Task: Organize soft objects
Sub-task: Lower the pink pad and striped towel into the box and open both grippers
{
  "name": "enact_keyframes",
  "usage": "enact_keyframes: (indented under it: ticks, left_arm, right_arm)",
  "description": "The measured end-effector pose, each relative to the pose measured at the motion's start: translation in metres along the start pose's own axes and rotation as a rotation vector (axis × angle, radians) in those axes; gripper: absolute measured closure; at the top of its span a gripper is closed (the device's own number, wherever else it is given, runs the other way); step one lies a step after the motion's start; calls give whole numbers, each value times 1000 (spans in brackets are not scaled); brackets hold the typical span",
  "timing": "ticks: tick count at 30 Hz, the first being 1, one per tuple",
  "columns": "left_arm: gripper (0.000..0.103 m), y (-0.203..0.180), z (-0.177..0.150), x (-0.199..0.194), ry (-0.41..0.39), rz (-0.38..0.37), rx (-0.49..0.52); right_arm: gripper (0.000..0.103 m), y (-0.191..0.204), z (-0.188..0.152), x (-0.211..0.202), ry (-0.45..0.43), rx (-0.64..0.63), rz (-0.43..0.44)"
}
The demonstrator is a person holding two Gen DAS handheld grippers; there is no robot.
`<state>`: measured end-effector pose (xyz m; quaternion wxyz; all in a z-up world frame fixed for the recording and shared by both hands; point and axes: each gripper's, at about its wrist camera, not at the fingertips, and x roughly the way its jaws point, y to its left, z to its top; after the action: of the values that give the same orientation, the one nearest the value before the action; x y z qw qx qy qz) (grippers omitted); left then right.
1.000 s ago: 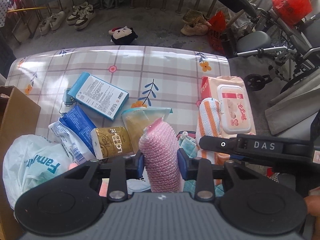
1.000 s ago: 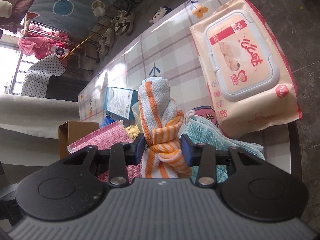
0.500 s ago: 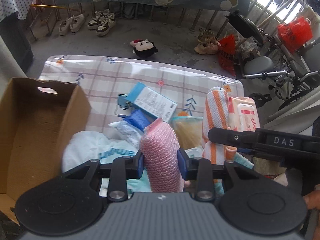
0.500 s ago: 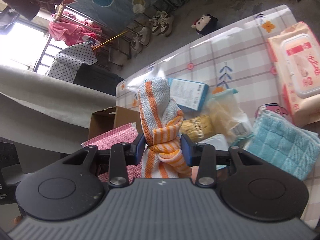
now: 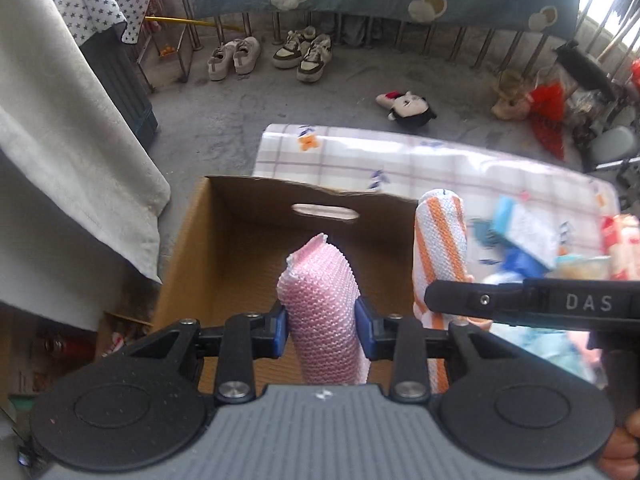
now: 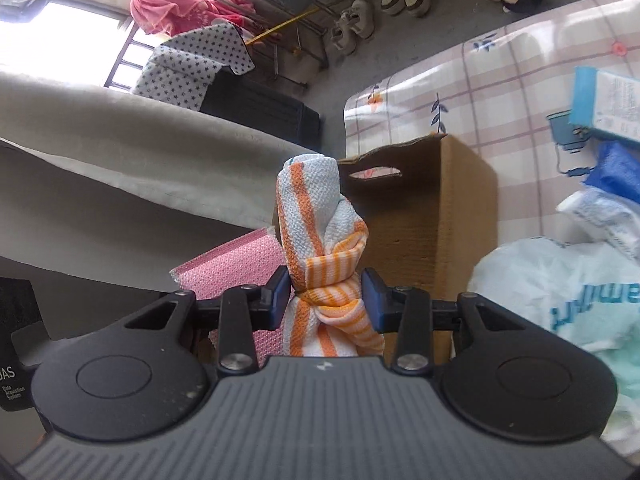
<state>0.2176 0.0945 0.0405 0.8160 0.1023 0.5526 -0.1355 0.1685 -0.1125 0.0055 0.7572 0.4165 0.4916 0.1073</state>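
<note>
Left gripper (image 5: 320,326) clamped on soft pink cloth (image 5: 322,304), right gripper (image 6: 326,296) clamped on knotted striped towel (image 6: 320,240); both light, floppy, probably best pinched mid-roll over cardboard box (image 5: 240,248)

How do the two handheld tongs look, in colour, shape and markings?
Both are alike. The left tongs and the right tongs each have a ribbed grey body, two round black discs, black finger arms with silver screws, and blue pads at the tips. Seen from the left wrist, the right unit's black side bar carries white letters "DAS". No cables or sleeves are visible.
</note>
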Motion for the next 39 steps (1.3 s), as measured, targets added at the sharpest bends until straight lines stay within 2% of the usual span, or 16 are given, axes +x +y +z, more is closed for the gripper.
enact_keyframes:
  ticks: [5,11,14,19,23,32,36,39]
  left_arm:
    - [67,36,15,66,58,28,71]
    - [65,59,30,121,110,31,142]
    - [64,60,35,138,115,29,176]
    - [51,52,36,154,95,85,237]
    - [50,51,39,153,96,95,237]
    - [41,53,38,137,76,131,226]
    - [40,56,36,130,71,135,203]
    - [39,59,35,126,69,136,180]
  right_arm:
    - [65,21,2,82,40,17,-69]
    - [65,5,3,163,57,92,-153]
    - [65,-9,5,187,47,133,-174]
    - [64,-32,8,212,32,195,-184]
    - [63,-47,5,224,27,250,-180]
    - [61,-52,12,244,44,238,-185]
    - [50,-53,14,244,46,234,-187]
    - [49,-51,17,241,37,224,-190]
